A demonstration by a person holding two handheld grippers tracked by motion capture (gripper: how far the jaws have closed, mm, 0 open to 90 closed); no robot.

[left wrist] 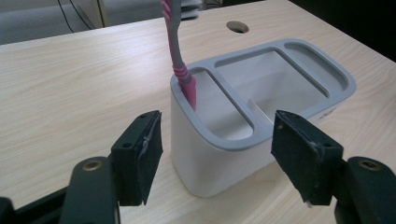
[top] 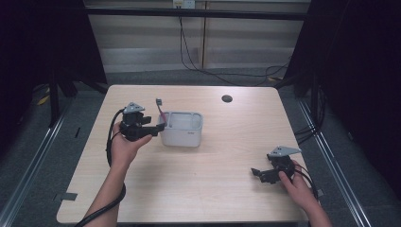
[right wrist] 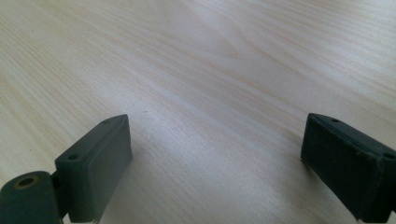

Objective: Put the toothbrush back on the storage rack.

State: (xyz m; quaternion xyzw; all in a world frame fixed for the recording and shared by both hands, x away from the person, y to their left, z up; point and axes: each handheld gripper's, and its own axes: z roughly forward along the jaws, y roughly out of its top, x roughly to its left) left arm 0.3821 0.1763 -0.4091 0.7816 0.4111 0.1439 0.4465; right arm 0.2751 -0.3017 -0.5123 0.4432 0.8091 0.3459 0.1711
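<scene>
Your left gripper (left wrist: 217, 154) has its jaws spread wide and empty, flanking the near end of the white plastic holder with the grey three-slot rim (left wrist: 219, 154). A pink-and-grey toothbrush (left wrist: 180, 65) stands tilted in its end slot. Your right gripper (right wrist: 215, 172) also gapes wide, holding nothing, low over the pale wooden table (right wrist: 196, 70).

Left gripper (top: 158, 126) black, grey triangular plate on top, thick black cable trailing; right gripper (top: 255, 172) alike; forearms sleeveless
</scene>
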